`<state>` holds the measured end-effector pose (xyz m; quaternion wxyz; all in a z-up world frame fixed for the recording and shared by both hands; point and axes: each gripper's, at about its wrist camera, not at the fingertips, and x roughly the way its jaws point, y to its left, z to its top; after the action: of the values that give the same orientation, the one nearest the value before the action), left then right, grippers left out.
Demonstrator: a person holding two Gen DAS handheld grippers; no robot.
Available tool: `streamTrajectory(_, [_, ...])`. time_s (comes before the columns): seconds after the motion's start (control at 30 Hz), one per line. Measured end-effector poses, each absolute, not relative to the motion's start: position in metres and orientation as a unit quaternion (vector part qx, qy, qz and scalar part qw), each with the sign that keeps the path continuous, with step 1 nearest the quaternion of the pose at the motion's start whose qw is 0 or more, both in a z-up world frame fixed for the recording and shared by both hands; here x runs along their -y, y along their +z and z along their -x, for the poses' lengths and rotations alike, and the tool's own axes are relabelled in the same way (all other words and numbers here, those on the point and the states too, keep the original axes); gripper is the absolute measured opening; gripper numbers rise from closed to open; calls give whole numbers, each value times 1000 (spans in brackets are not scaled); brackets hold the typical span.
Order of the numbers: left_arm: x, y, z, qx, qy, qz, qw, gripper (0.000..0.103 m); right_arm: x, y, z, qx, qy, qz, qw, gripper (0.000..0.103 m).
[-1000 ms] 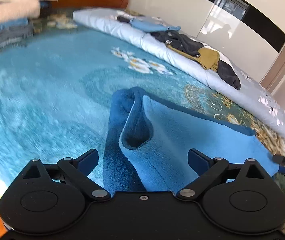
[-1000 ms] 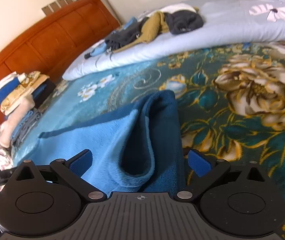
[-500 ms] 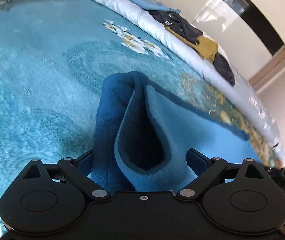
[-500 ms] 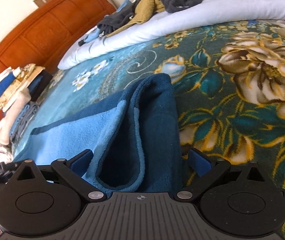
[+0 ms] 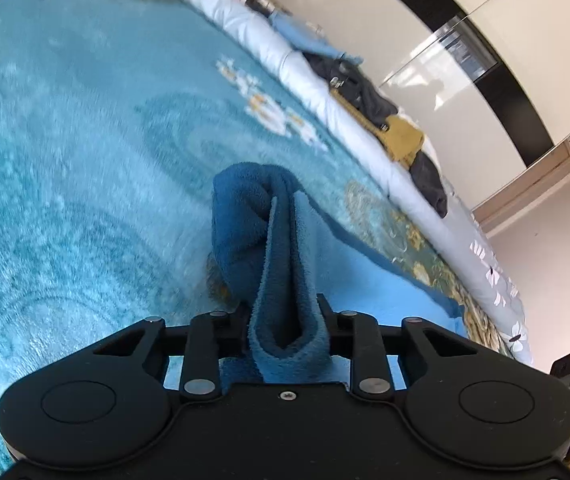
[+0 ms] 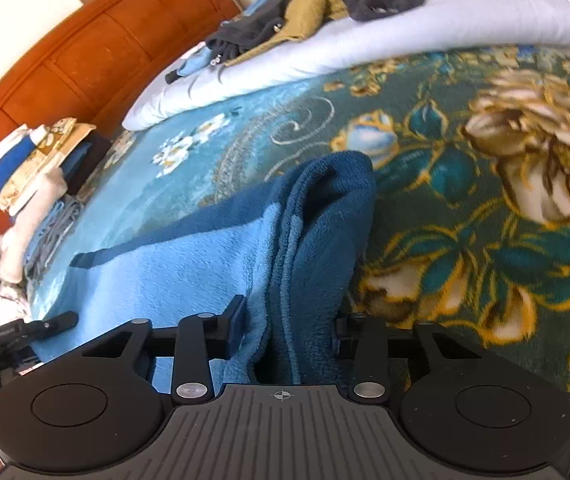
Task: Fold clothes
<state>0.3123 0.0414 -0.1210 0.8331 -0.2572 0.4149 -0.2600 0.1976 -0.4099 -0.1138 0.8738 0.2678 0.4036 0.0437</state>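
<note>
A blue fleece garment, light blue on one face and dark blue on the other, lies on the floral bedspread. My left gripper is shut on its bunched left edge. My right gripper is shut on the bunched right edge of the same garment. The cloth spans flat between the two grippers. The left gripper shows at the left edge of the right wrist view.
A rolled white quilt runs along the far side with a heap of dark, mustard and light-blue clothes on it. Folded stacks sit by the wooden headboard. White wardrobe doors stand behind.
Both grippers went from open around the garment's folded edges to shut on them. The cloth between the fingers is now pinched narrow.
</note>
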Motion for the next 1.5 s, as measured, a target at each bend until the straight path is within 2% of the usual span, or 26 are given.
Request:
streamTrajectory(0.4, [-79,-73,-315,-341,-220,236,883,25,374,-86,-254,-376,94,-246,888,30])
streamTrajectory(0.73, [-109,-117,-330,-377,-162,236,881,27,354,-110,-293,-407,97,-231,879,30])
streamTrajectory(0.9, [-113,-129,-336,-387,-155,237,877,32,345,-121,-311,-422,96,-227,873,35])
streamTrajectory(1.1, [-113,-121,-331,-388,-148,232,880,36,344,-124,-310,-426,85,-236,869,42])
streamTrajectory(1.23, [-112,-105,-321,-378,-145,207,891,37,347,-115,-300,-415,87,-235,875,42])
streamTrajectory(1.37, [-112,-87,-308,-363,-127,179,905,44,345,-99,-278,-394,89,-210,890,53])
streamTrajectory(1.43, [-112,-76,-300,-347,-124,176,913,48,344,-91,-268,-383,90,-197,898,65])
streamTrajectory(1.47, [-112,-71,-297,-339,-125,179,915,52,343,-87,-262,-378,91,-191,901,74])
streamTrajectory(1.5, [-111,-66,-293,-332,-126,182,917,53,343,-83,-257,-373,91,-185,905,77])
